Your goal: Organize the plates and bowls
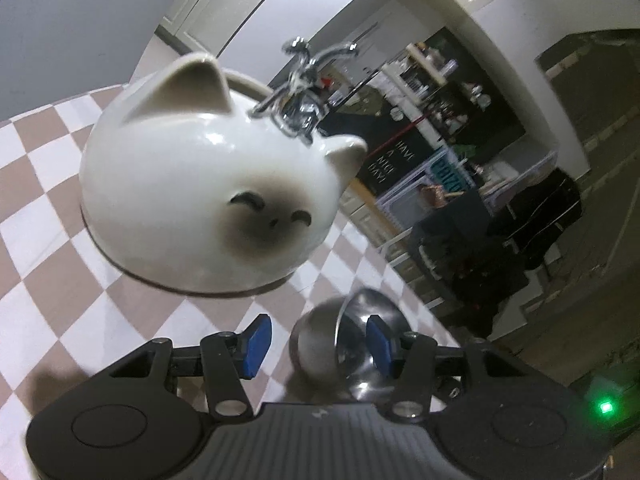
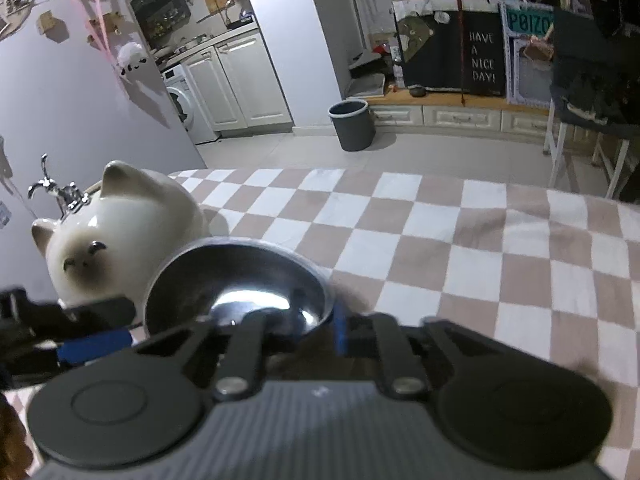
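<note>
A small steel bowl [image 2: 240, 280] sits on the checkered cloth [image 2: 440, 260], and my right gripper [image 2: 326, 322] is shut on its near rim, one finger inside and a blue pad outside. Left of it stands a white ceramic cat-face bowl [image 2: 120, 240], ears up. In the left wrist view the cat bowl [image 1: 200, 200] fills the middle. The steel bowl [image 1: 320, 344] lies just beyond my left gripper [image 1: 318, 342], which is half open; a gap shows beside its left pad [image 1: 256, 344]. The left gripper [image 2: 116, 326] reaches in between the two bowls.
A chrome tap-like fitting [image 2: 60, 192] rises behind the cat bowl. The cloth runs wide to the right and ends at a far edge [image 2: 360, 172]. Beyond it are a grey bin [image 2: 352, 124] on the floor and a chair [image 2: 580, 120] at the right.
</note>
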Demonstrator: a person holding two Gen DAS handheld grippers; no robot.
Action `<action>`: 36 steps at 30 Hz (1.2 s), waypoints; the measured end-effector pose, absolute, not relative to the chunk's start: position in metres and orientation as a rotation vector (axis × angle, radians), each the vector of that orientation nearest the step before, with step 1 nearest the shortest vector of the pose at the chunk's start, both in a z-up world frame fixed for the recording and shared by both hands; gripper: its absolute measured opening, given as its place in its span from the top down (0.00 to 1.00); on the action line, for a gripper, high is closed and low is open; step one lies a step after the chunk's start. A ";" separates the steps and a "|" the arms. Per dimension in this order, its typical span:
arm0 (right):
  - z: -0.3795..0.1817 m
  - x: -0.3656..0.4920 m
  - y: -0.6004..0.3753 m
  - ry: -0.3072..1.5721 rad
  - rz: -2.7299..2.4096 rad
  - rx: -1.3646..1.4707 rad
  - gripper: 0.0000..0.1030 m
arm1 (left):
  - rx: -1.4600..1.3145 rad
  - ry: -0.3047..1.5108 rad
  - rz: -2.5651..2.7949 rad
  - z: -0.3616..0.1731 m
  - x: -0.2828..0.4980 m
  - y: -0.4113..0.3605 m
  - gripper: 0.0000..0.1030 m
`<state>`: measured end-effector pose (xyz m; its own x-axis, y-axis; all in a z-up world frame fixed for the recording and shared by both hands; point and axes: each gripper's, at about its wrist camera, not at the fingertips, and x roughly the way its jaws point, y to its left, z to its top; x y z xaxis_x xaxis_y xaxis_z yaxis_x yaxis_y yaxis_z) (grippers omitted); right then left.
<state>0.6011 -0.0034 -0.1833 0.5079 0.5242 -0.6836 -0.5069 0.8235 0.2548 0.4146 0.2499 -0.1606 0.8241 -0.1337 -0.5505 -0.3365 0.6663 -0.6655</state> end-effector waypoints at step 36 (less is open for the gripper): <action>-0.101 0.517 -0.049 0.775 0.554 -0.040 0.92 | -0.546 0.677 0.010 -0.087 0.369 0.168 0.85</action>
<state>0.5174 -0.0493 -0.1011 0.5797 0.4592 -0.6731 -0.4880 0.8572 0.1645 0.3693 0.1677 -0.0871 0.7851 -0.1647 -0.5970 -0.1820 0.8601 -0.4766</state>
